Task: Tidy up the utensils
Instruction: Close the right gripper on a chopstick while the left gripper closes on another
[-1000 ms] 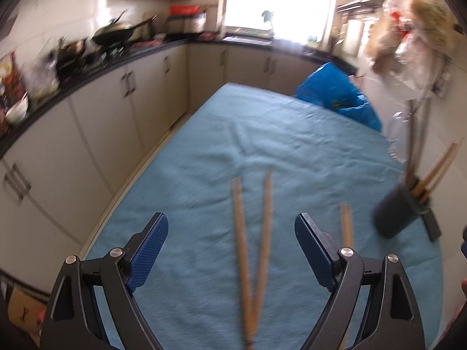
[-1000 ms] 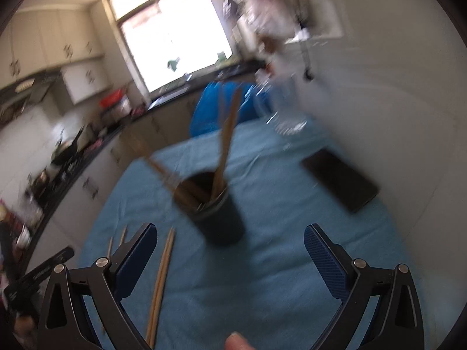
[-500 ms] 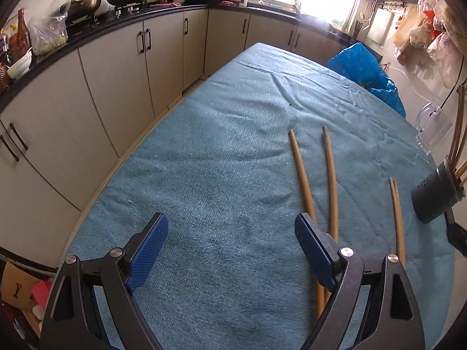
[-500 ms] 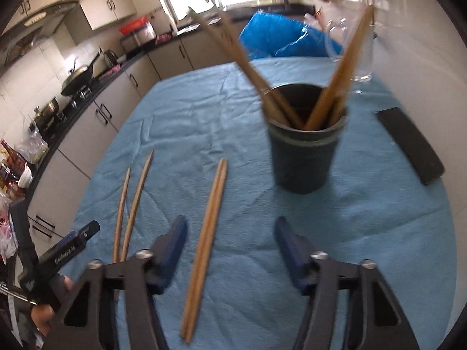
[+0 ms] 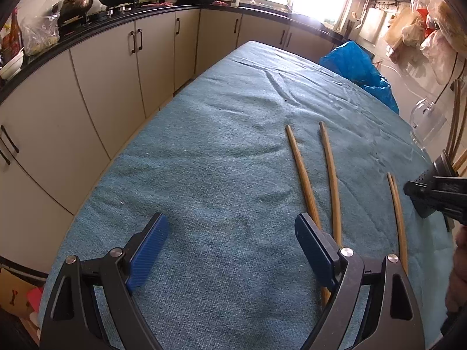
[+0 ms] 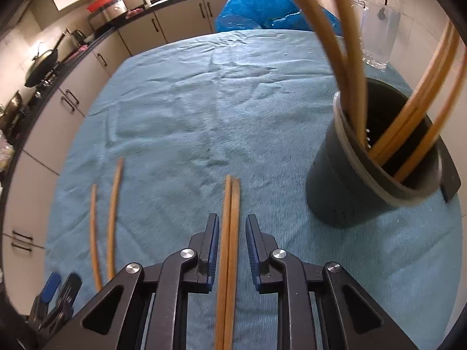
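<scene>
A pair of wooden chopsticks [image 6: 230,221] lies side by side on the blue cloth, also in the left wrist view [image 5: 397,210]. My right gripper [image 6: 232,239] straddles this pair, its jaws narrowed close on each side with small gaps left. Two separate chopsticks [image 5: 318,175] lie to the left, also in the right wrist view [image 6: 103,221]. A dark holder cup [image 6: 370,169] with several chopsticks stands at the right. My left gripper [image 5: 230,250] is wide open and empty, its right finger over the near ends of the two separate chopsticks.
A blue plastic bag [image 6: 262,5] sits at the table's far end. A clear glass jug [image 6: 376,38] stands by the right wall. A dark flat object [image 6: 451,180] lies behind the cup. Kitchen cabinets [image 5: 116,67] and a counter with pans run along the left.
My right gripper has moved down and forward over the chopstick pair and narrowed its jaws around it. My left gripper has stayed open and shifted slightly.
</scene>
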A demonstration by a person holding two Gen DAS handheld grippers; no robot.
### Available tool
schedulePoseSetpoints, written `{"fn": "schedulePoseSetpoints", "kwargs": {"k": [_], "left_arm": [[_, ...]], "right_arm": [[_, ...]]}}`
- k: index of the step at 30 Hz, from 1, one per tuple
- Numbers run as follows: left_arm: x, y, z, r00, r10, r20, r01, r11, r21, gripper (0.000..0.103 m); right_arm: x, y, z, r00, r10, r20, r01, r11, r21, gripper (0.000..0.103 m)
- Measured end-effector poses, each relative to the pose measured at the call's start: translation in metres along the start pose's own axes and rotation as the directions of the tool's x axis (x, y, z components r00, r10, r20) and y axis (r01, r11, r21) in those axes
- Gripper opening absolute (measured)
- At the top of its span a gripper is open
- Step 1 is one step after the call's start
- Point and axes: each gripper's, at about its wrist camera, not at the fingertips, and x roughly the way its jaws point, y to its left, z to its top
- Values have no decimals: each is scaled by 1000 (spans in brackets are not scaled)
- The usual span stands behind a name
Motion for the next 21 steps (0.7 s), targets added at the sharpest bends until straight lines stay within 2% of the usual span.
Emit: {"fn": "schedulePoseSetpoints", "kwargs": {"k": [4, 7, 10, 14, 17, 19, 21], "left_arm": [[1, -9, 13, 999, -43, -27, 44, 999, 32, 88], [3, -25, 27, 997, -55, -46, 60, 993, 101, 88], [12, -37, 40, 994, -52, -92, 63, 990, 128, 88], [25, -42, 58, 989, -70, -132, 86, 989, 119, 85], [35, -40, 75, 982, -76, -174, 93, 991, 91, 74], [43, -39, 85, 973, -111, -203, 127, 989, 69, 73], [48, -40, 92, 970, -109, -215, 126, 990, 63, 71]], "right_arm": [[15, 1, 6, 999, -43, -20, 43, 999, -7, 19], [21, 1, 10, 997, -70, -14, 70, 997, -13, 18], [28, 2, 11, 996, -88, -21, 87, 996, -17, 15], [30, 6, 13, 994, -103, -19, 102, 993, -61, 15], [30, 9, 13, 994, -109, -19, 107, 990, -91, 9], [31, 11, 12, 994, -104, -20, 102, 990, -101, 8], [30, 10, 9, 996, -92, -17, 90, 991, -97, 8]]}}
